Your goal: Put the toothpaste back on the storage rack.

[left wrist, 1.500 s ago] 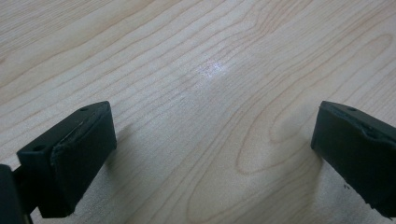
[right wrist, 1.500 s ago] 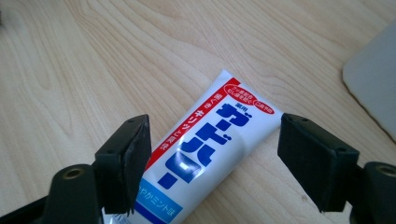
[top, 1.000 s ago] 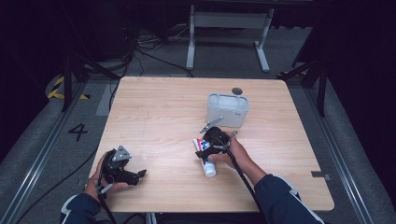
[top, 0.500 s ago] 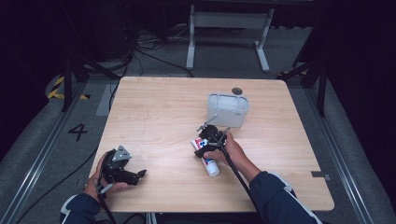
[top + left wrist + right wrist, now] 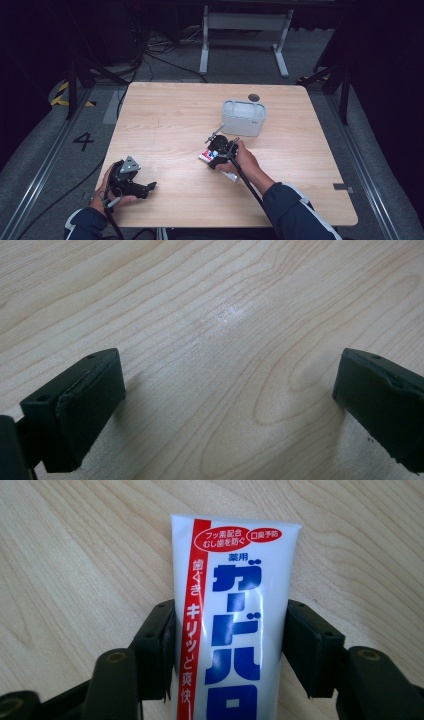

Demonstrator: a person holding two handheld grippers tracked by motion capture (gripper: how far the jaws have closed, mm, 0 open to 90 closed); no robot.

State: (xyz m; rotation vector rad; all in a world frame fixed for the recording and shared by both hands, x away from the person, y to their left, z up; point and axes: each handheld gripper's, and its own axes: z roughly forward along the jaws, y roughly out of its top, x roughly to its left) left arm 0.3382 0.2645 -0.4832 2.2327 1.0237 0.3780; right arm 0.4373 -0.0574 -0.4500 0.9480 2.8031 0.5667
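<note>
Pale wooden desk carries little. Near left, the left tongs rest wide apart over bare wood. Mid-desk, the right tongs have just been closing and now clamp the toothpaste tube lying flat. Just beyond stands a grey tub, nothing between.

Left tool wide open, right tool jaws just closing

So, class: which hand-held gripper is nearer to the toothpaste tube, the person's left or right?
Right. The right hand-held gripper has just closed its jaws onto both sides of the toothpaste tube. The left hand-held gripper sits open at the table's near left corner, well apart from it.
</note>
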